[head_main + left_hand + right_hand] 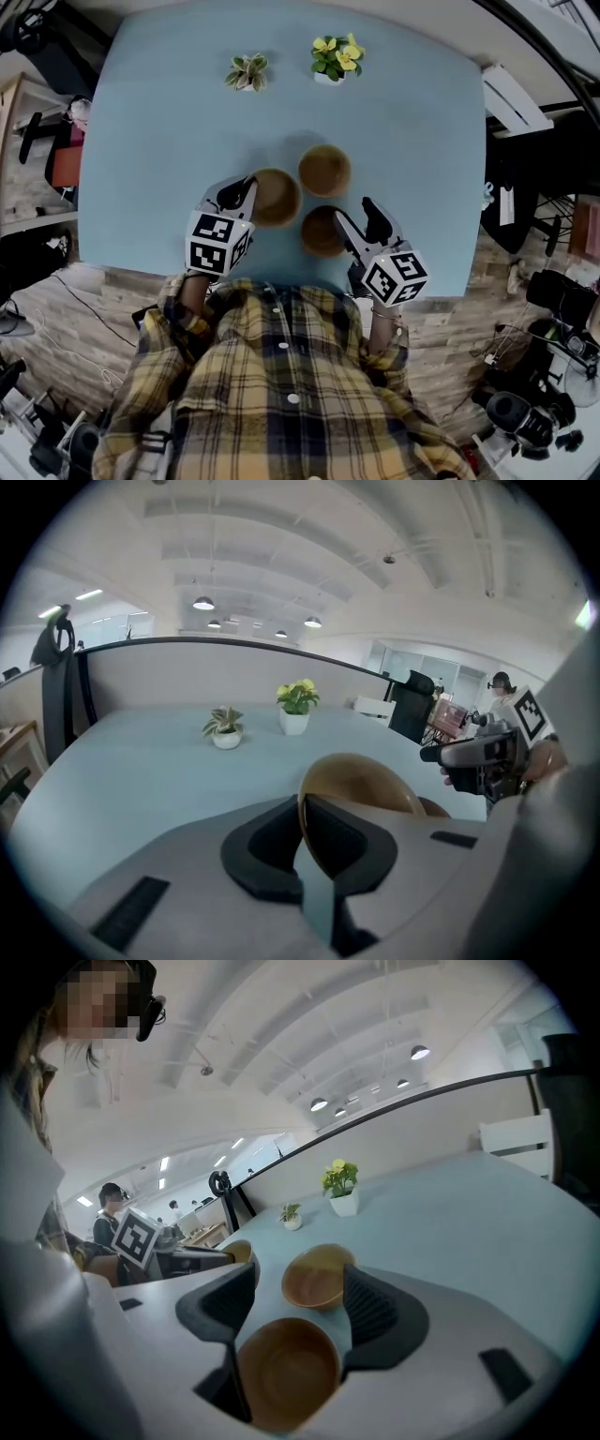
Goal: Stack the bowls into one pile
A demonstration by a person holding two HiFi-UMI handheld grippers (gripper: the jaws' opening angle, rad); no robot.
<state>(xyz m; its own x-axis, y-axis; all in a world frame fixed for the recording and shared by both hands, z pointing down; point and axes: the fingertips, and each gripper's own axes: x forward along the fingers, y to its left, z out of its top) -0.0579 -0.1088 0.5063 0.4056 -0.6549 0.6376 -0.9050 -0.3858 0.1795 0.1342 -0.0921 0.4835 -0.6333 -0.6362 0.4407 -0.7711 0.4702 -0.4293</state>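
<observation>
Presently three wooden bowls cluster mid-table [159,141], none stacked: left bowl [279,201] at nine o'clock, far bowl [324,170] at twelve, near bowl [322,232] at five. The left gripper [246,187] is pinched on the left bowl's nine o'clock rim. The right gripper [356,212] stands spread over the near bowl, pads not pressing. Judgement: the bowls are light, rigid and smooth-walled. A rim pinch suits, though a bowl may pivot in it. A leafy plant [247,72] and a yellow plant [335,58] stand at the table's twelve o'clock edge.
</observation>
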